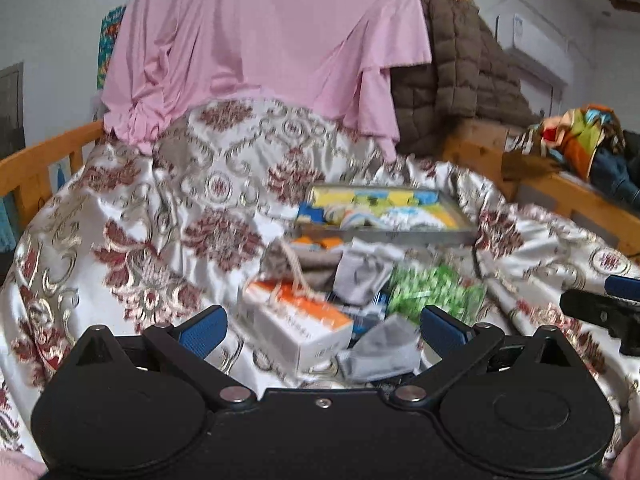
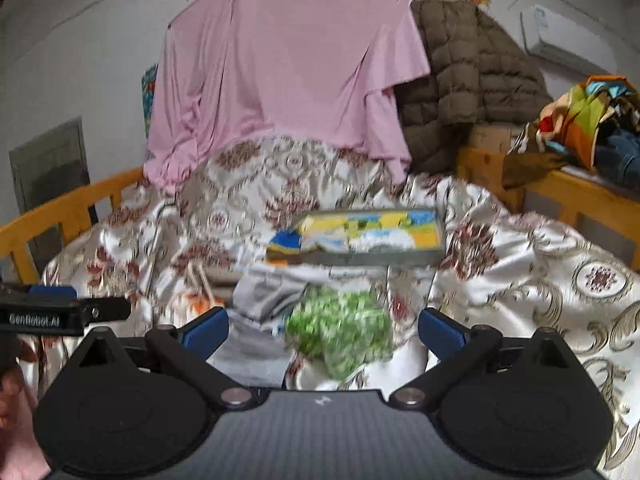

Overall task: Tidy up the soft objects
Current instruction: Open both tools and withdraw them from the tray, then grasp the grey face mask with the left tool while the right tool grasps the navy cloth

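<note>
Grey knit, limp and crumpled, is lying in the loose heap on the patterned bedspread (image 1: 132, 216): one grey sock (image 1: 362, 276) is sitting mid-pile, another grey piece (image 1: 382, 350) is resting just ahead of the left gripper (image 1: 320, 326). Both look light and floppy, likely to sag and drag neighbours, so pinching a bunched fold at the middle seems safer than an edge. Beside them a green crinkly bag (image 2: 340, 330) is lying between the fingers of the right gripper (image 2: 322, 330), probably slippery. An orange-and-white box (image 1: 298, 322), stiff, is touching the pile. Behind, a grey tray (image 1: 384, 236) is already holding folded bright items. Both grippers are hovering with fingers spread wide, gripping nothing.
</note>
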Motion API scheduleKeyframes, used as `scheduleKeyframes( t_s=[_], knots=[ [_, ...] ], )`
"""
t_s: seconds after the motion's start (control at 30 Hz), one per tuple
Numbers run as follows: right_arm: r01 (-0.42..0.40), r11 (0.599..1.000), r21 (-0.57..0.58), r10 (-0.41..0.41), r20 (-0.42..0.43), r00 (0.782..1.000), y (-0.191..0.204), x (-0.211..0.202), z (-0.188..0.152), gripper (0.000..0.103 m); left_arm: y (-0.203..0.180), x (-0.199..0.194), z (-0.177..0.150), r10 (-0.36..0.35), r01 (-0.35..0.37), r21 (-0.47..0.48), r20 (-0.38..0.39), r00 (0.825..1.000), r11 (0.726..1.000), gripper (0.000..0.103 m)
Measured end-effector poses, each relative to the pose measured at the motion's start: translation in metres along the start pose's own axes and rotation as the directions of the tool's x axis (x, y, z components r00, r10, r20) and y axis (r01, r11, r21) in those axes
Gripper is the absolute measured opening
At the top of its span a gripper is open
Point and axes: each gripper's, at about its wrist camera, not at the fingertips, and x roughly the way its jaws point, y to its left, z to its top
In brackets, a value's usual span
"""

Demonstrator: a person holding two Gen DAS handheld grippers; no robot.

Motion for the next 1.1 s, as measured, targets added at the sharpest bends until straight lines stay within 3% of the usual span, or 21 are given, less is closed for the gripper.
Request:
scheduleKeyframes(
  t_s=[0.3, 1.1],
  knots=[
    [-0.024, 0.997, -0.070, 0.013, -0.143, 0.990, 0.021, 0.016, -0.020, 0.103, 0.003, 0.022, -0.010, 0.003, -0.003, -0.002, -0.152, 0.988, 1.000, 0.102],
    [-0.054, 0.994, -0.098, 0.030, -0.232, 0.972, 0.031, 0.031, -0.027, 0.103, -0.012, 0.033, -0.015, 0.032, -0.011, 0.094, -0.217, 0.976, 0.995, 0.102]
  ],
)
